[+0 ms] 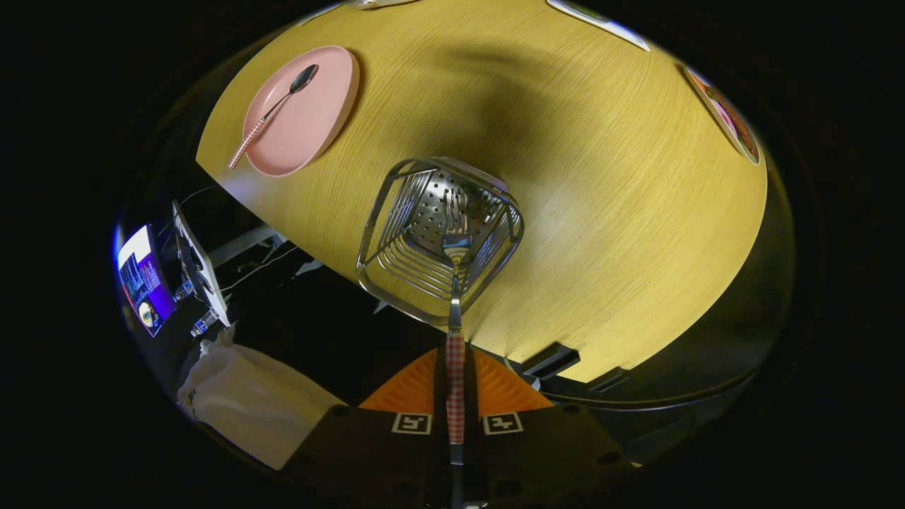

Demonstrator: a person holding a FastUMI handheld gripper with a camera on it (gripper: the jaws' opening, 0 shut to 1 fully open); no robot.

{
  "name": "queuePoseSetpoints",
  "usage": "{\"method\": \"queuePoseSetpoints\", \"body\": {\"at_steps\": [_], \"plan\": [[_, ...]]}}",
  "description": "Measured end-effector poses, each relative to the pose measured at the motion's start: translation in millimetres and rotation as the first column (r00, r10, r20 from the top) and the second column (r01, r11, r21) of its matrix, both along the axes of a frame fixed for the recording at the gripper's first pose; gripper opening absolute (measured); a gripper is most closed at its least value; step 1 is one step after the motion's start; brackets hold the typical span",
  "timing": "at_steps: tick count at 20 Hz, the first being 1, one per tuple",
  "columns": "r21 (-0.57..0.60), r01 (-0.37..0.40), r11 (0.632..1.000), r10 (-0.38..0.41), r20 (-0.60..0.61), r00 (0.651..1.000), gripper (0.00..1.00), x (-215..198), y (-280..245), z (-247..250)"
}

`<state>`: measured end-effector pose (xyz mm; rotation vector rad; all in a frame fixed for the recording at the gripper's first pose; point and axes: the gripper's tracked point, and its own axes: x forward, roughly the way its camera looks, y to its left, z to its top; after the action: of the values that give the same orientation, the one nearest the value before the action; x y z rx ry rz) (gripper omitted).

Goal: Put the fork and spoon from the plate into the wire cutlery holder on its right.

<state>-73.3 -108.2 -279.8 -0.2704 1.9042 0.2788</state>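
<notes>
My gripper (pixel 455 385) is shut on the fork (pixel 454 297), its two fingers pressing on the red-and-white checked handle. The fork points straight ahead, and its tines hang inside the mouth of the wire cutlery holder (pixel 396 272), seen from above with its perforated bottom showing. Beyond the holder and to its left lies the pink plate (pixel 318 120) on the wooden table. The spoon (pixel 274 113) rests on the plate, bowl toward the far side, its checked handle sticking out over the near rim.
The wooden table (pixel 601 212) has its near edge just under the holder. A white bag (pixel 240 403) lies below the table edge left of the fingers. A lit screen (pixel 145 283) stands further left. Flat printed cards (pixel 728 116) lie at the table's far right.
</notes>
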Motion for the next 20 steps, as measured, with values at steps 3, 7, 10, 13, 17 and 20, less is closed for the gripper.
{"method": "queuePoseSetpoints", "body": {"at_steps": [3, 7, 10, 13, 17, 20], "plan": [[0.007, -0.013, 1.000, 0.013, -0.018, 1.000, 0.13, 4, 1, -1], [0.050, 0.037, 0.998, -0.038, 0.020, 0.999, 0.20, 20, 14, 2], [0.112, 0.094, 0.989, -0.104, 0.087, 0.991, 0.88, 34, 25, 12], [0.162, 0.128, 0.979, -0.154, 0.161, 0.975, 1.00, 44, 32, 29], [0.235, 0.160, 0.959, -0.227, 0.294, 0.929, 0.99, 55, 47, 56], [0.268, 0.172, 0.948, -0.275, 0.412, 0.869, 0.99, 56, 56, 67]]}}
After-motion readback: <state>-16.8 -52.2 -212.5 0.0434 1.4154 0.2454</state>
